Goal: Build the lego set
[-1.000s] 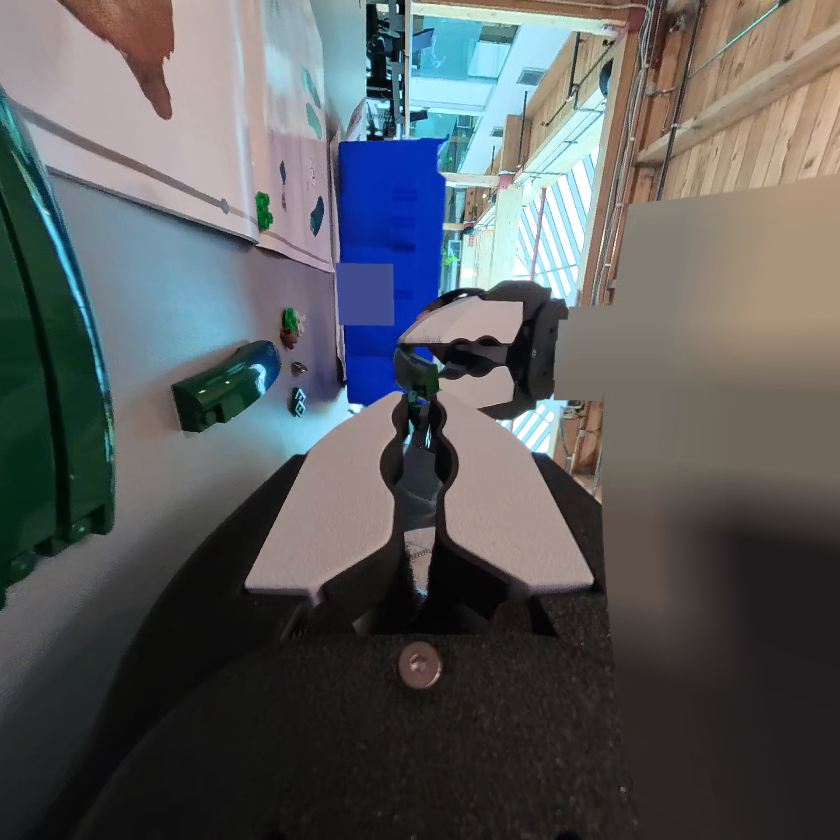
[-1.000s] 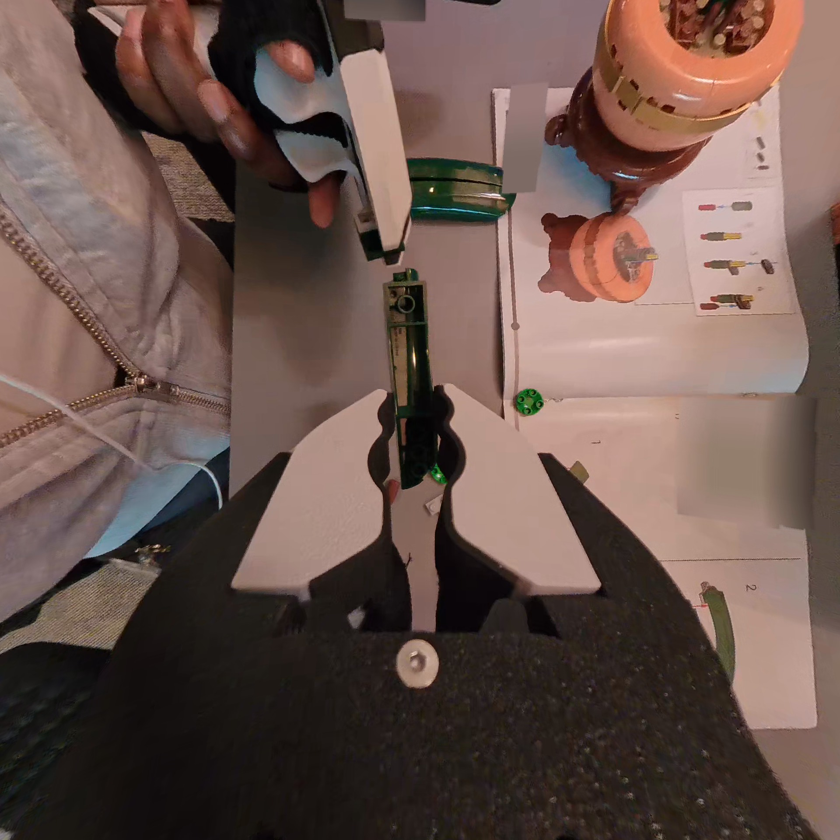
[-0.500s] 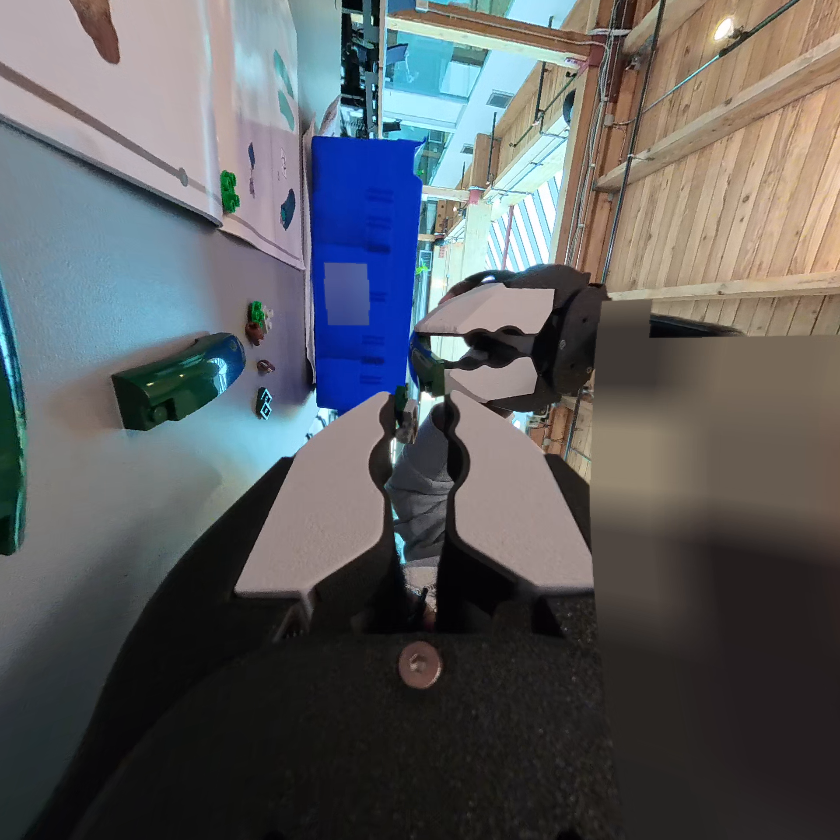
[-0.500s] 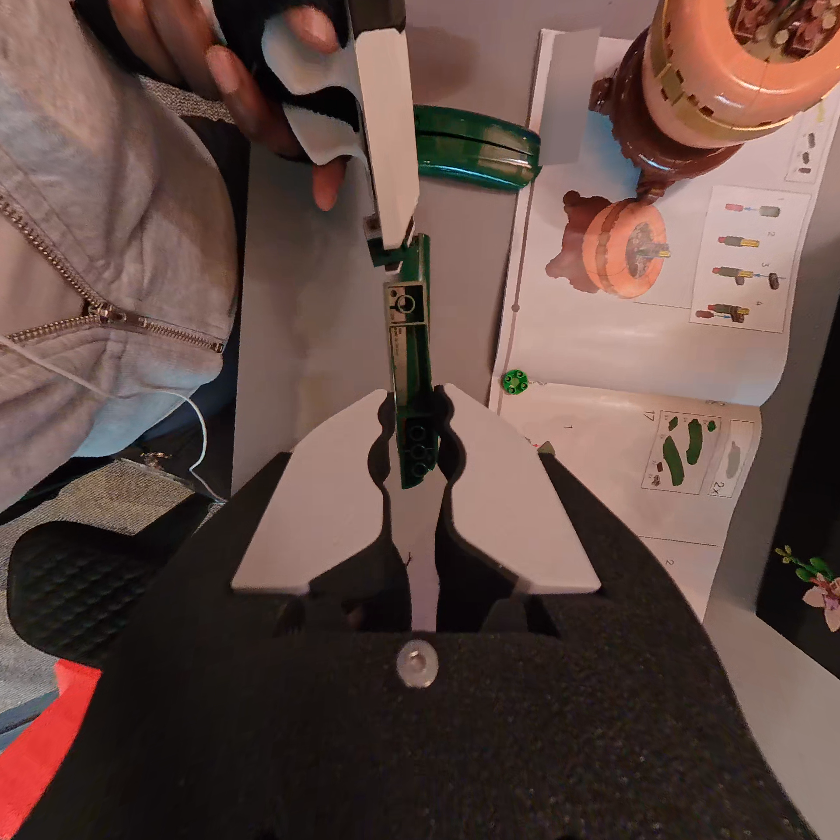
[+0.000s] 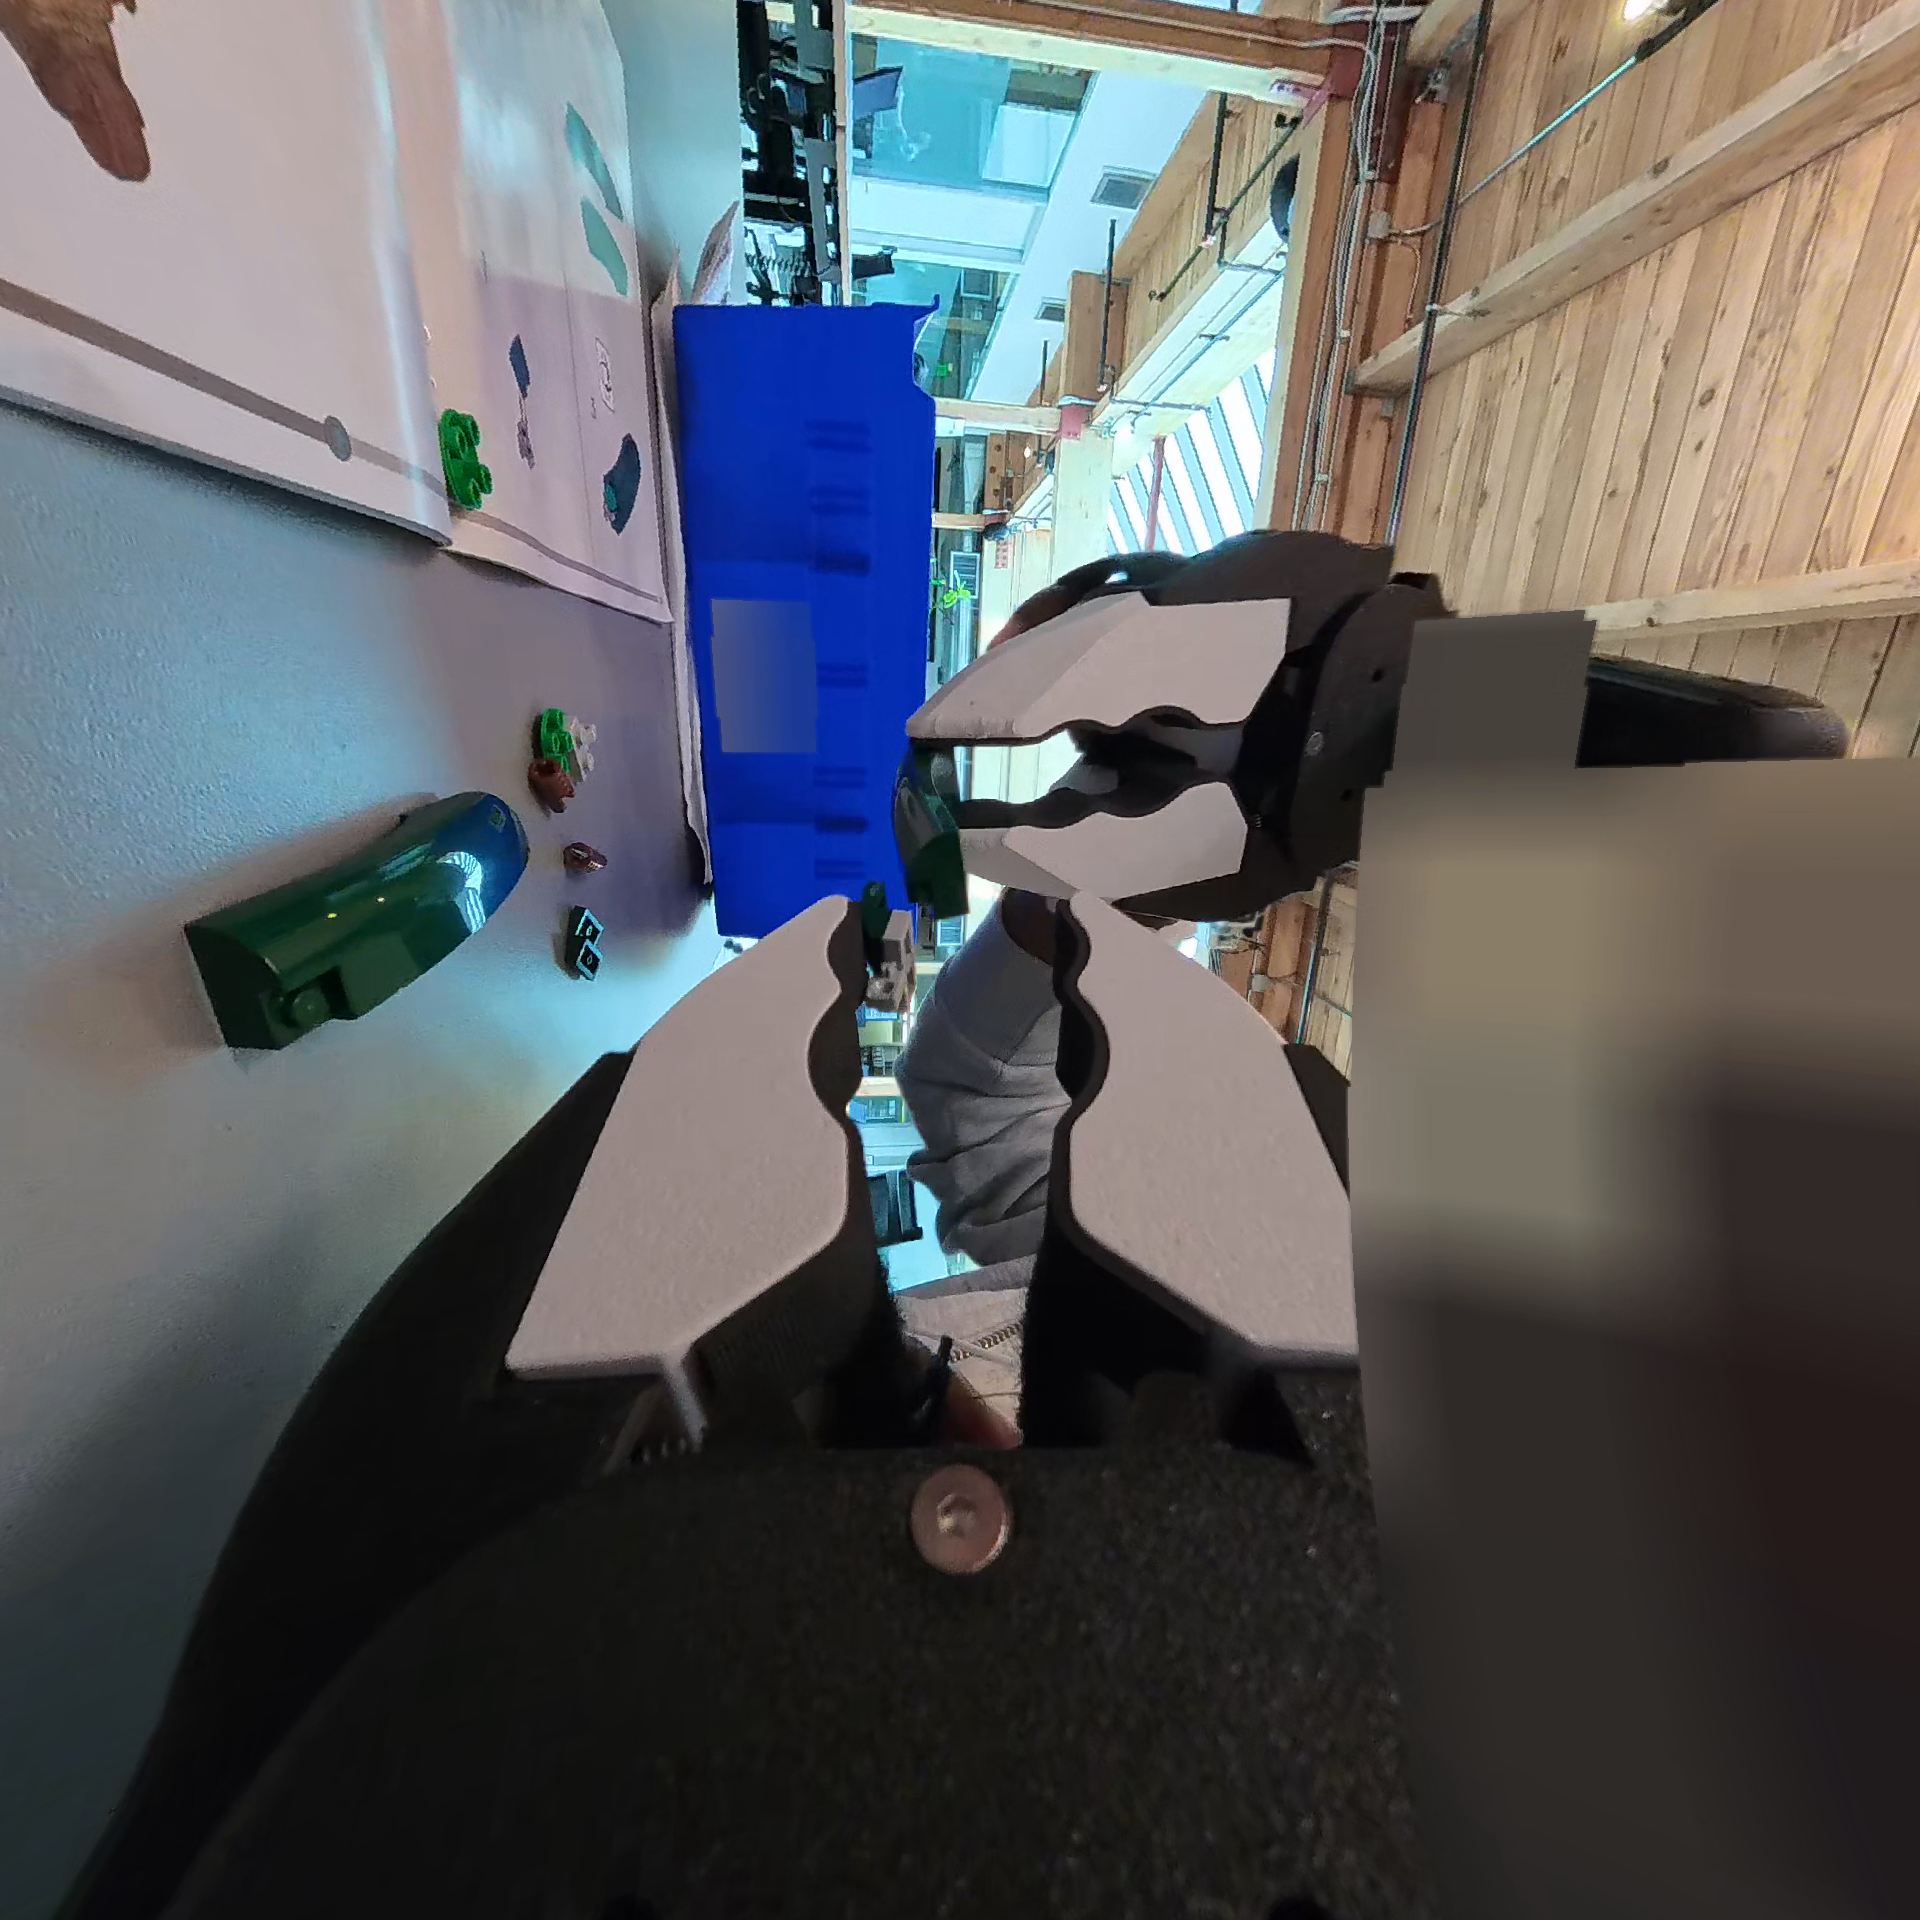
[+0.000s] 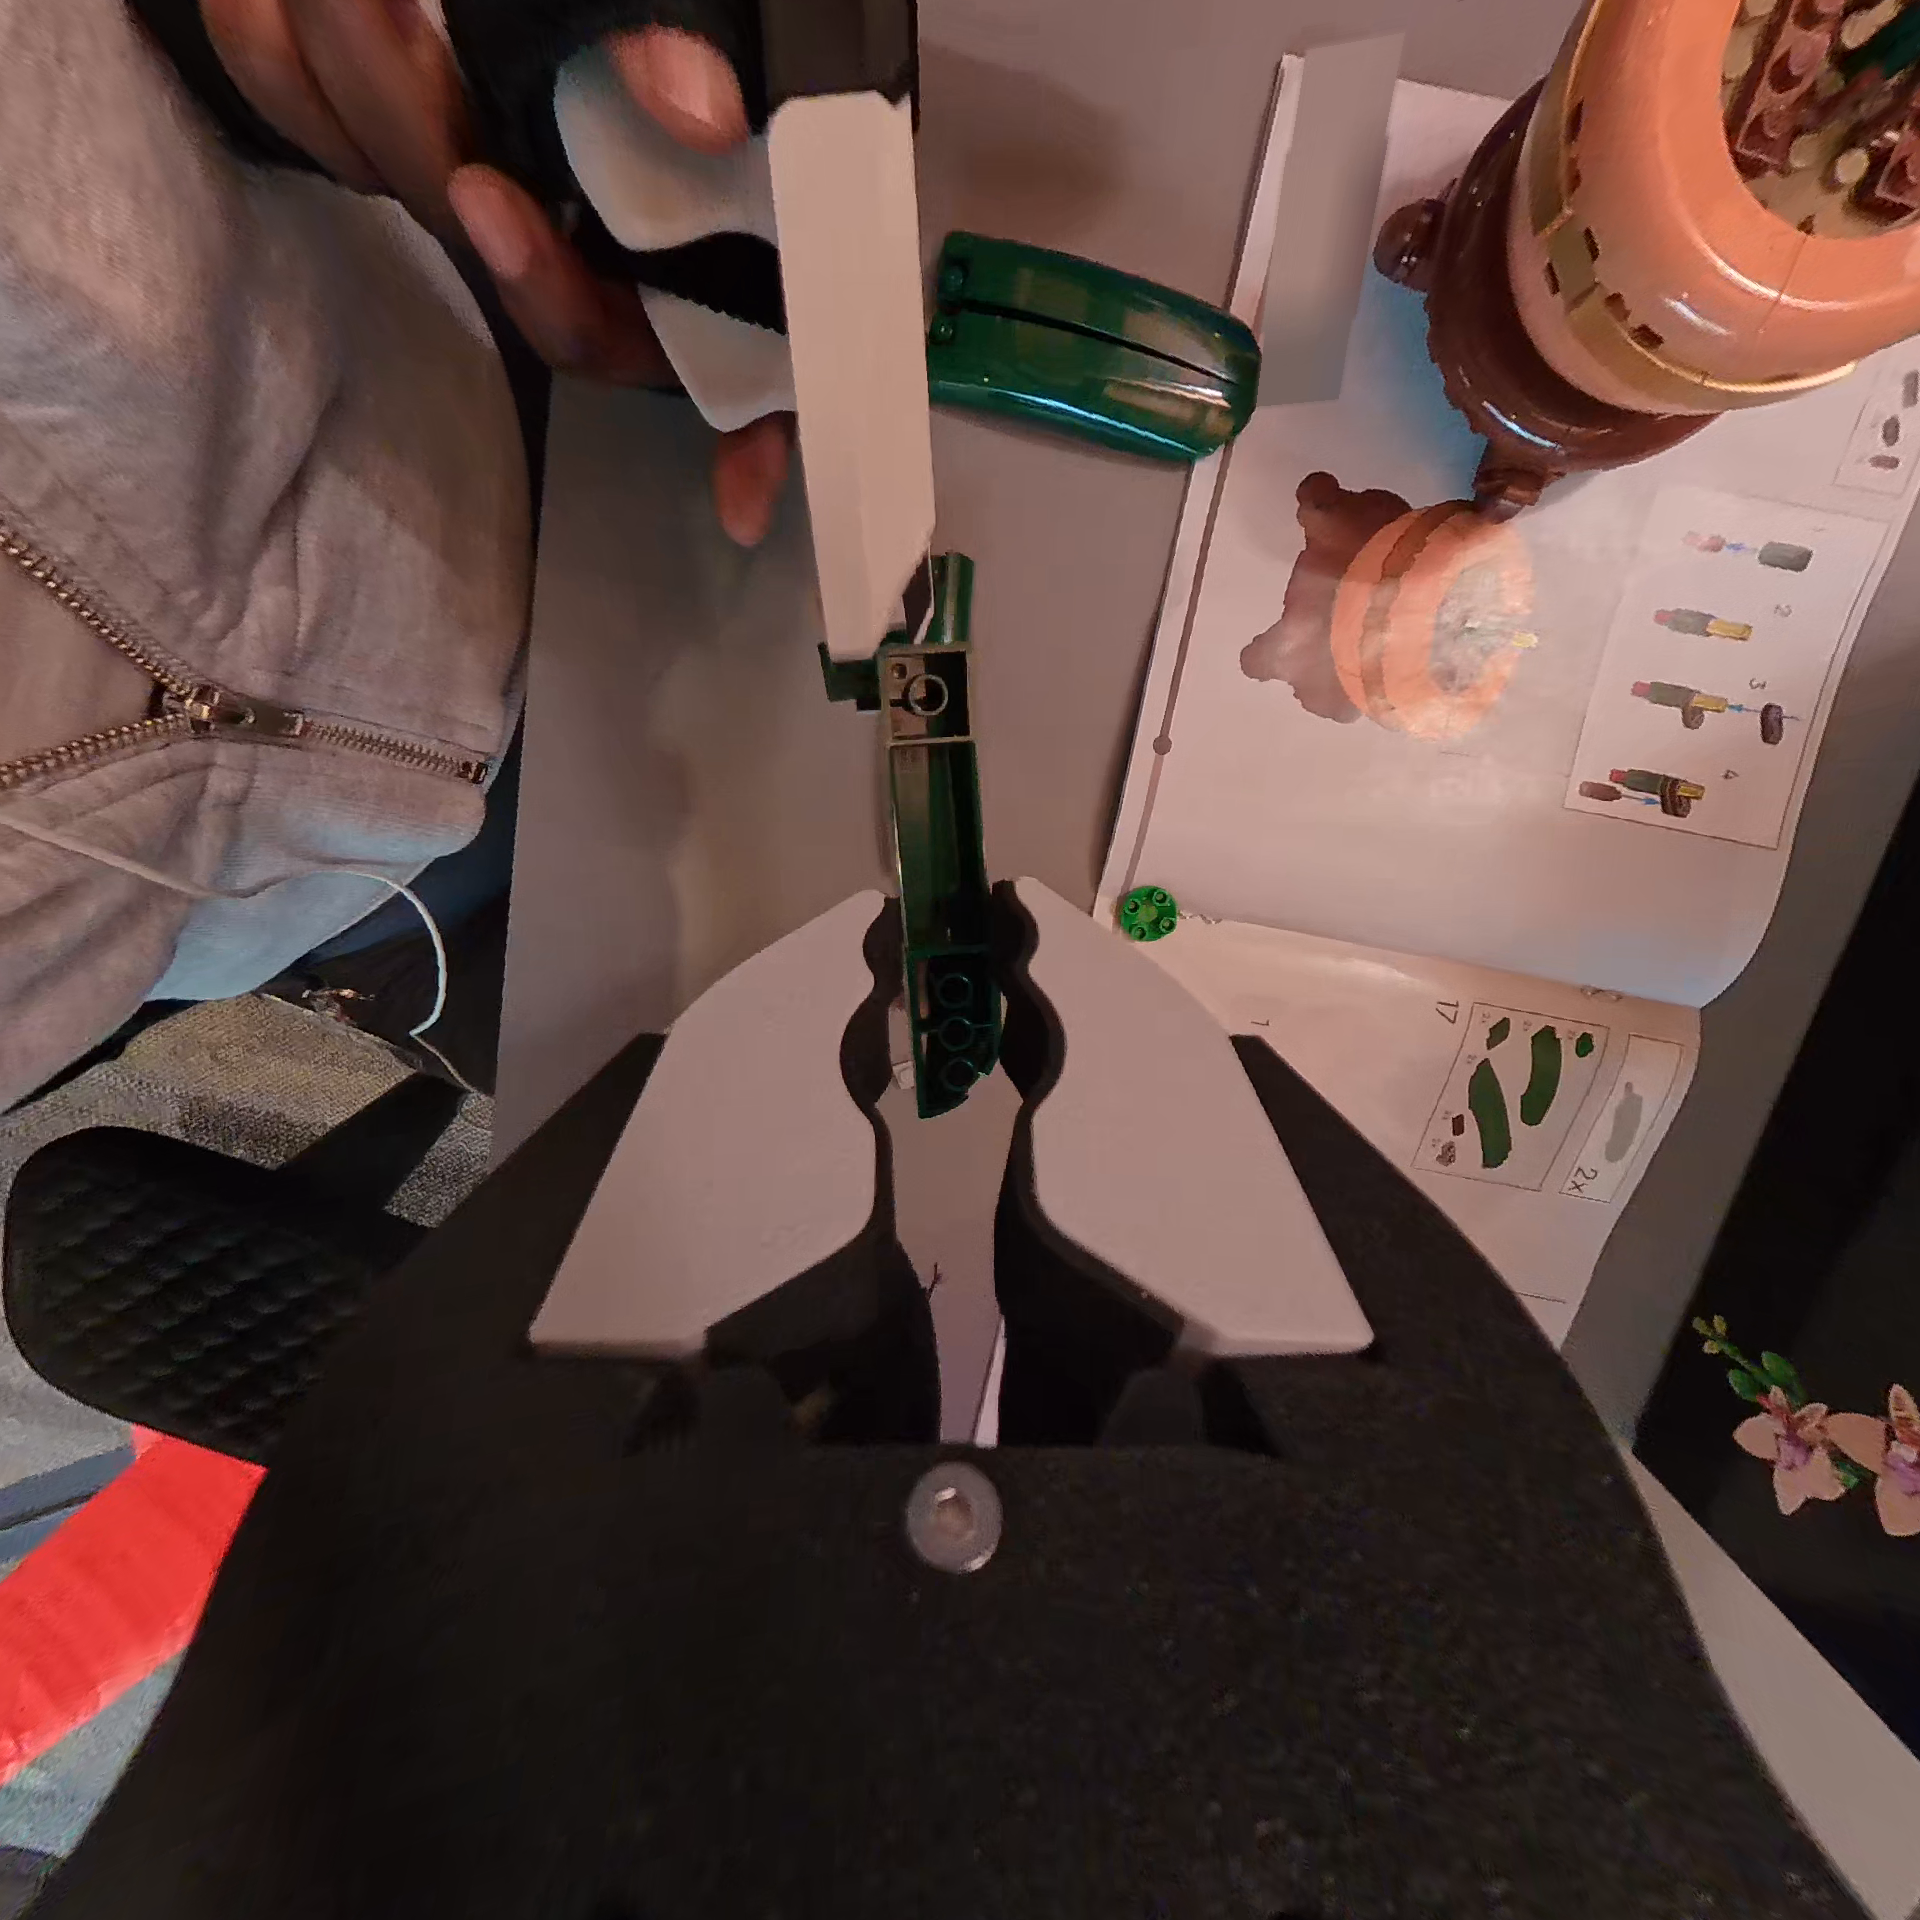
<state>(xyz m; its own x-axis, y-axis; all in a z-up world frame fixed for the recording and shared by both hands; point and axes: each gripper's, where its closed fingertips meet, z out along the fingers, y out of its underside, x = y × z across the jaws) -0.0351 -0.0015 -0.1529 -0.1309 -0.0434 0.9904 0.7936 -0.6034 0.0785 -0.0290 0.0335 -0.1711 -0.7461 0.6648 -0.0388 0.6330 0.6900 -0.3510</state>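
Right tool (image 6: 948, 997) clamped shut; left tool (image 5: 956, 925) parted, tips meeting.

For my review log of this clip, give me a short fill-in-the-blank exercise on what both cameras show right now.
1. The right hand-held gripper is shut on a long dark ____ piece.
2. The round bright green stud piece lies on the open ____.
3. The pot model has a body coloured ____.
4. Behind the loose small pieces on the table stands a ____ bin.

Missing words: green; instruction booklet; peach; blue
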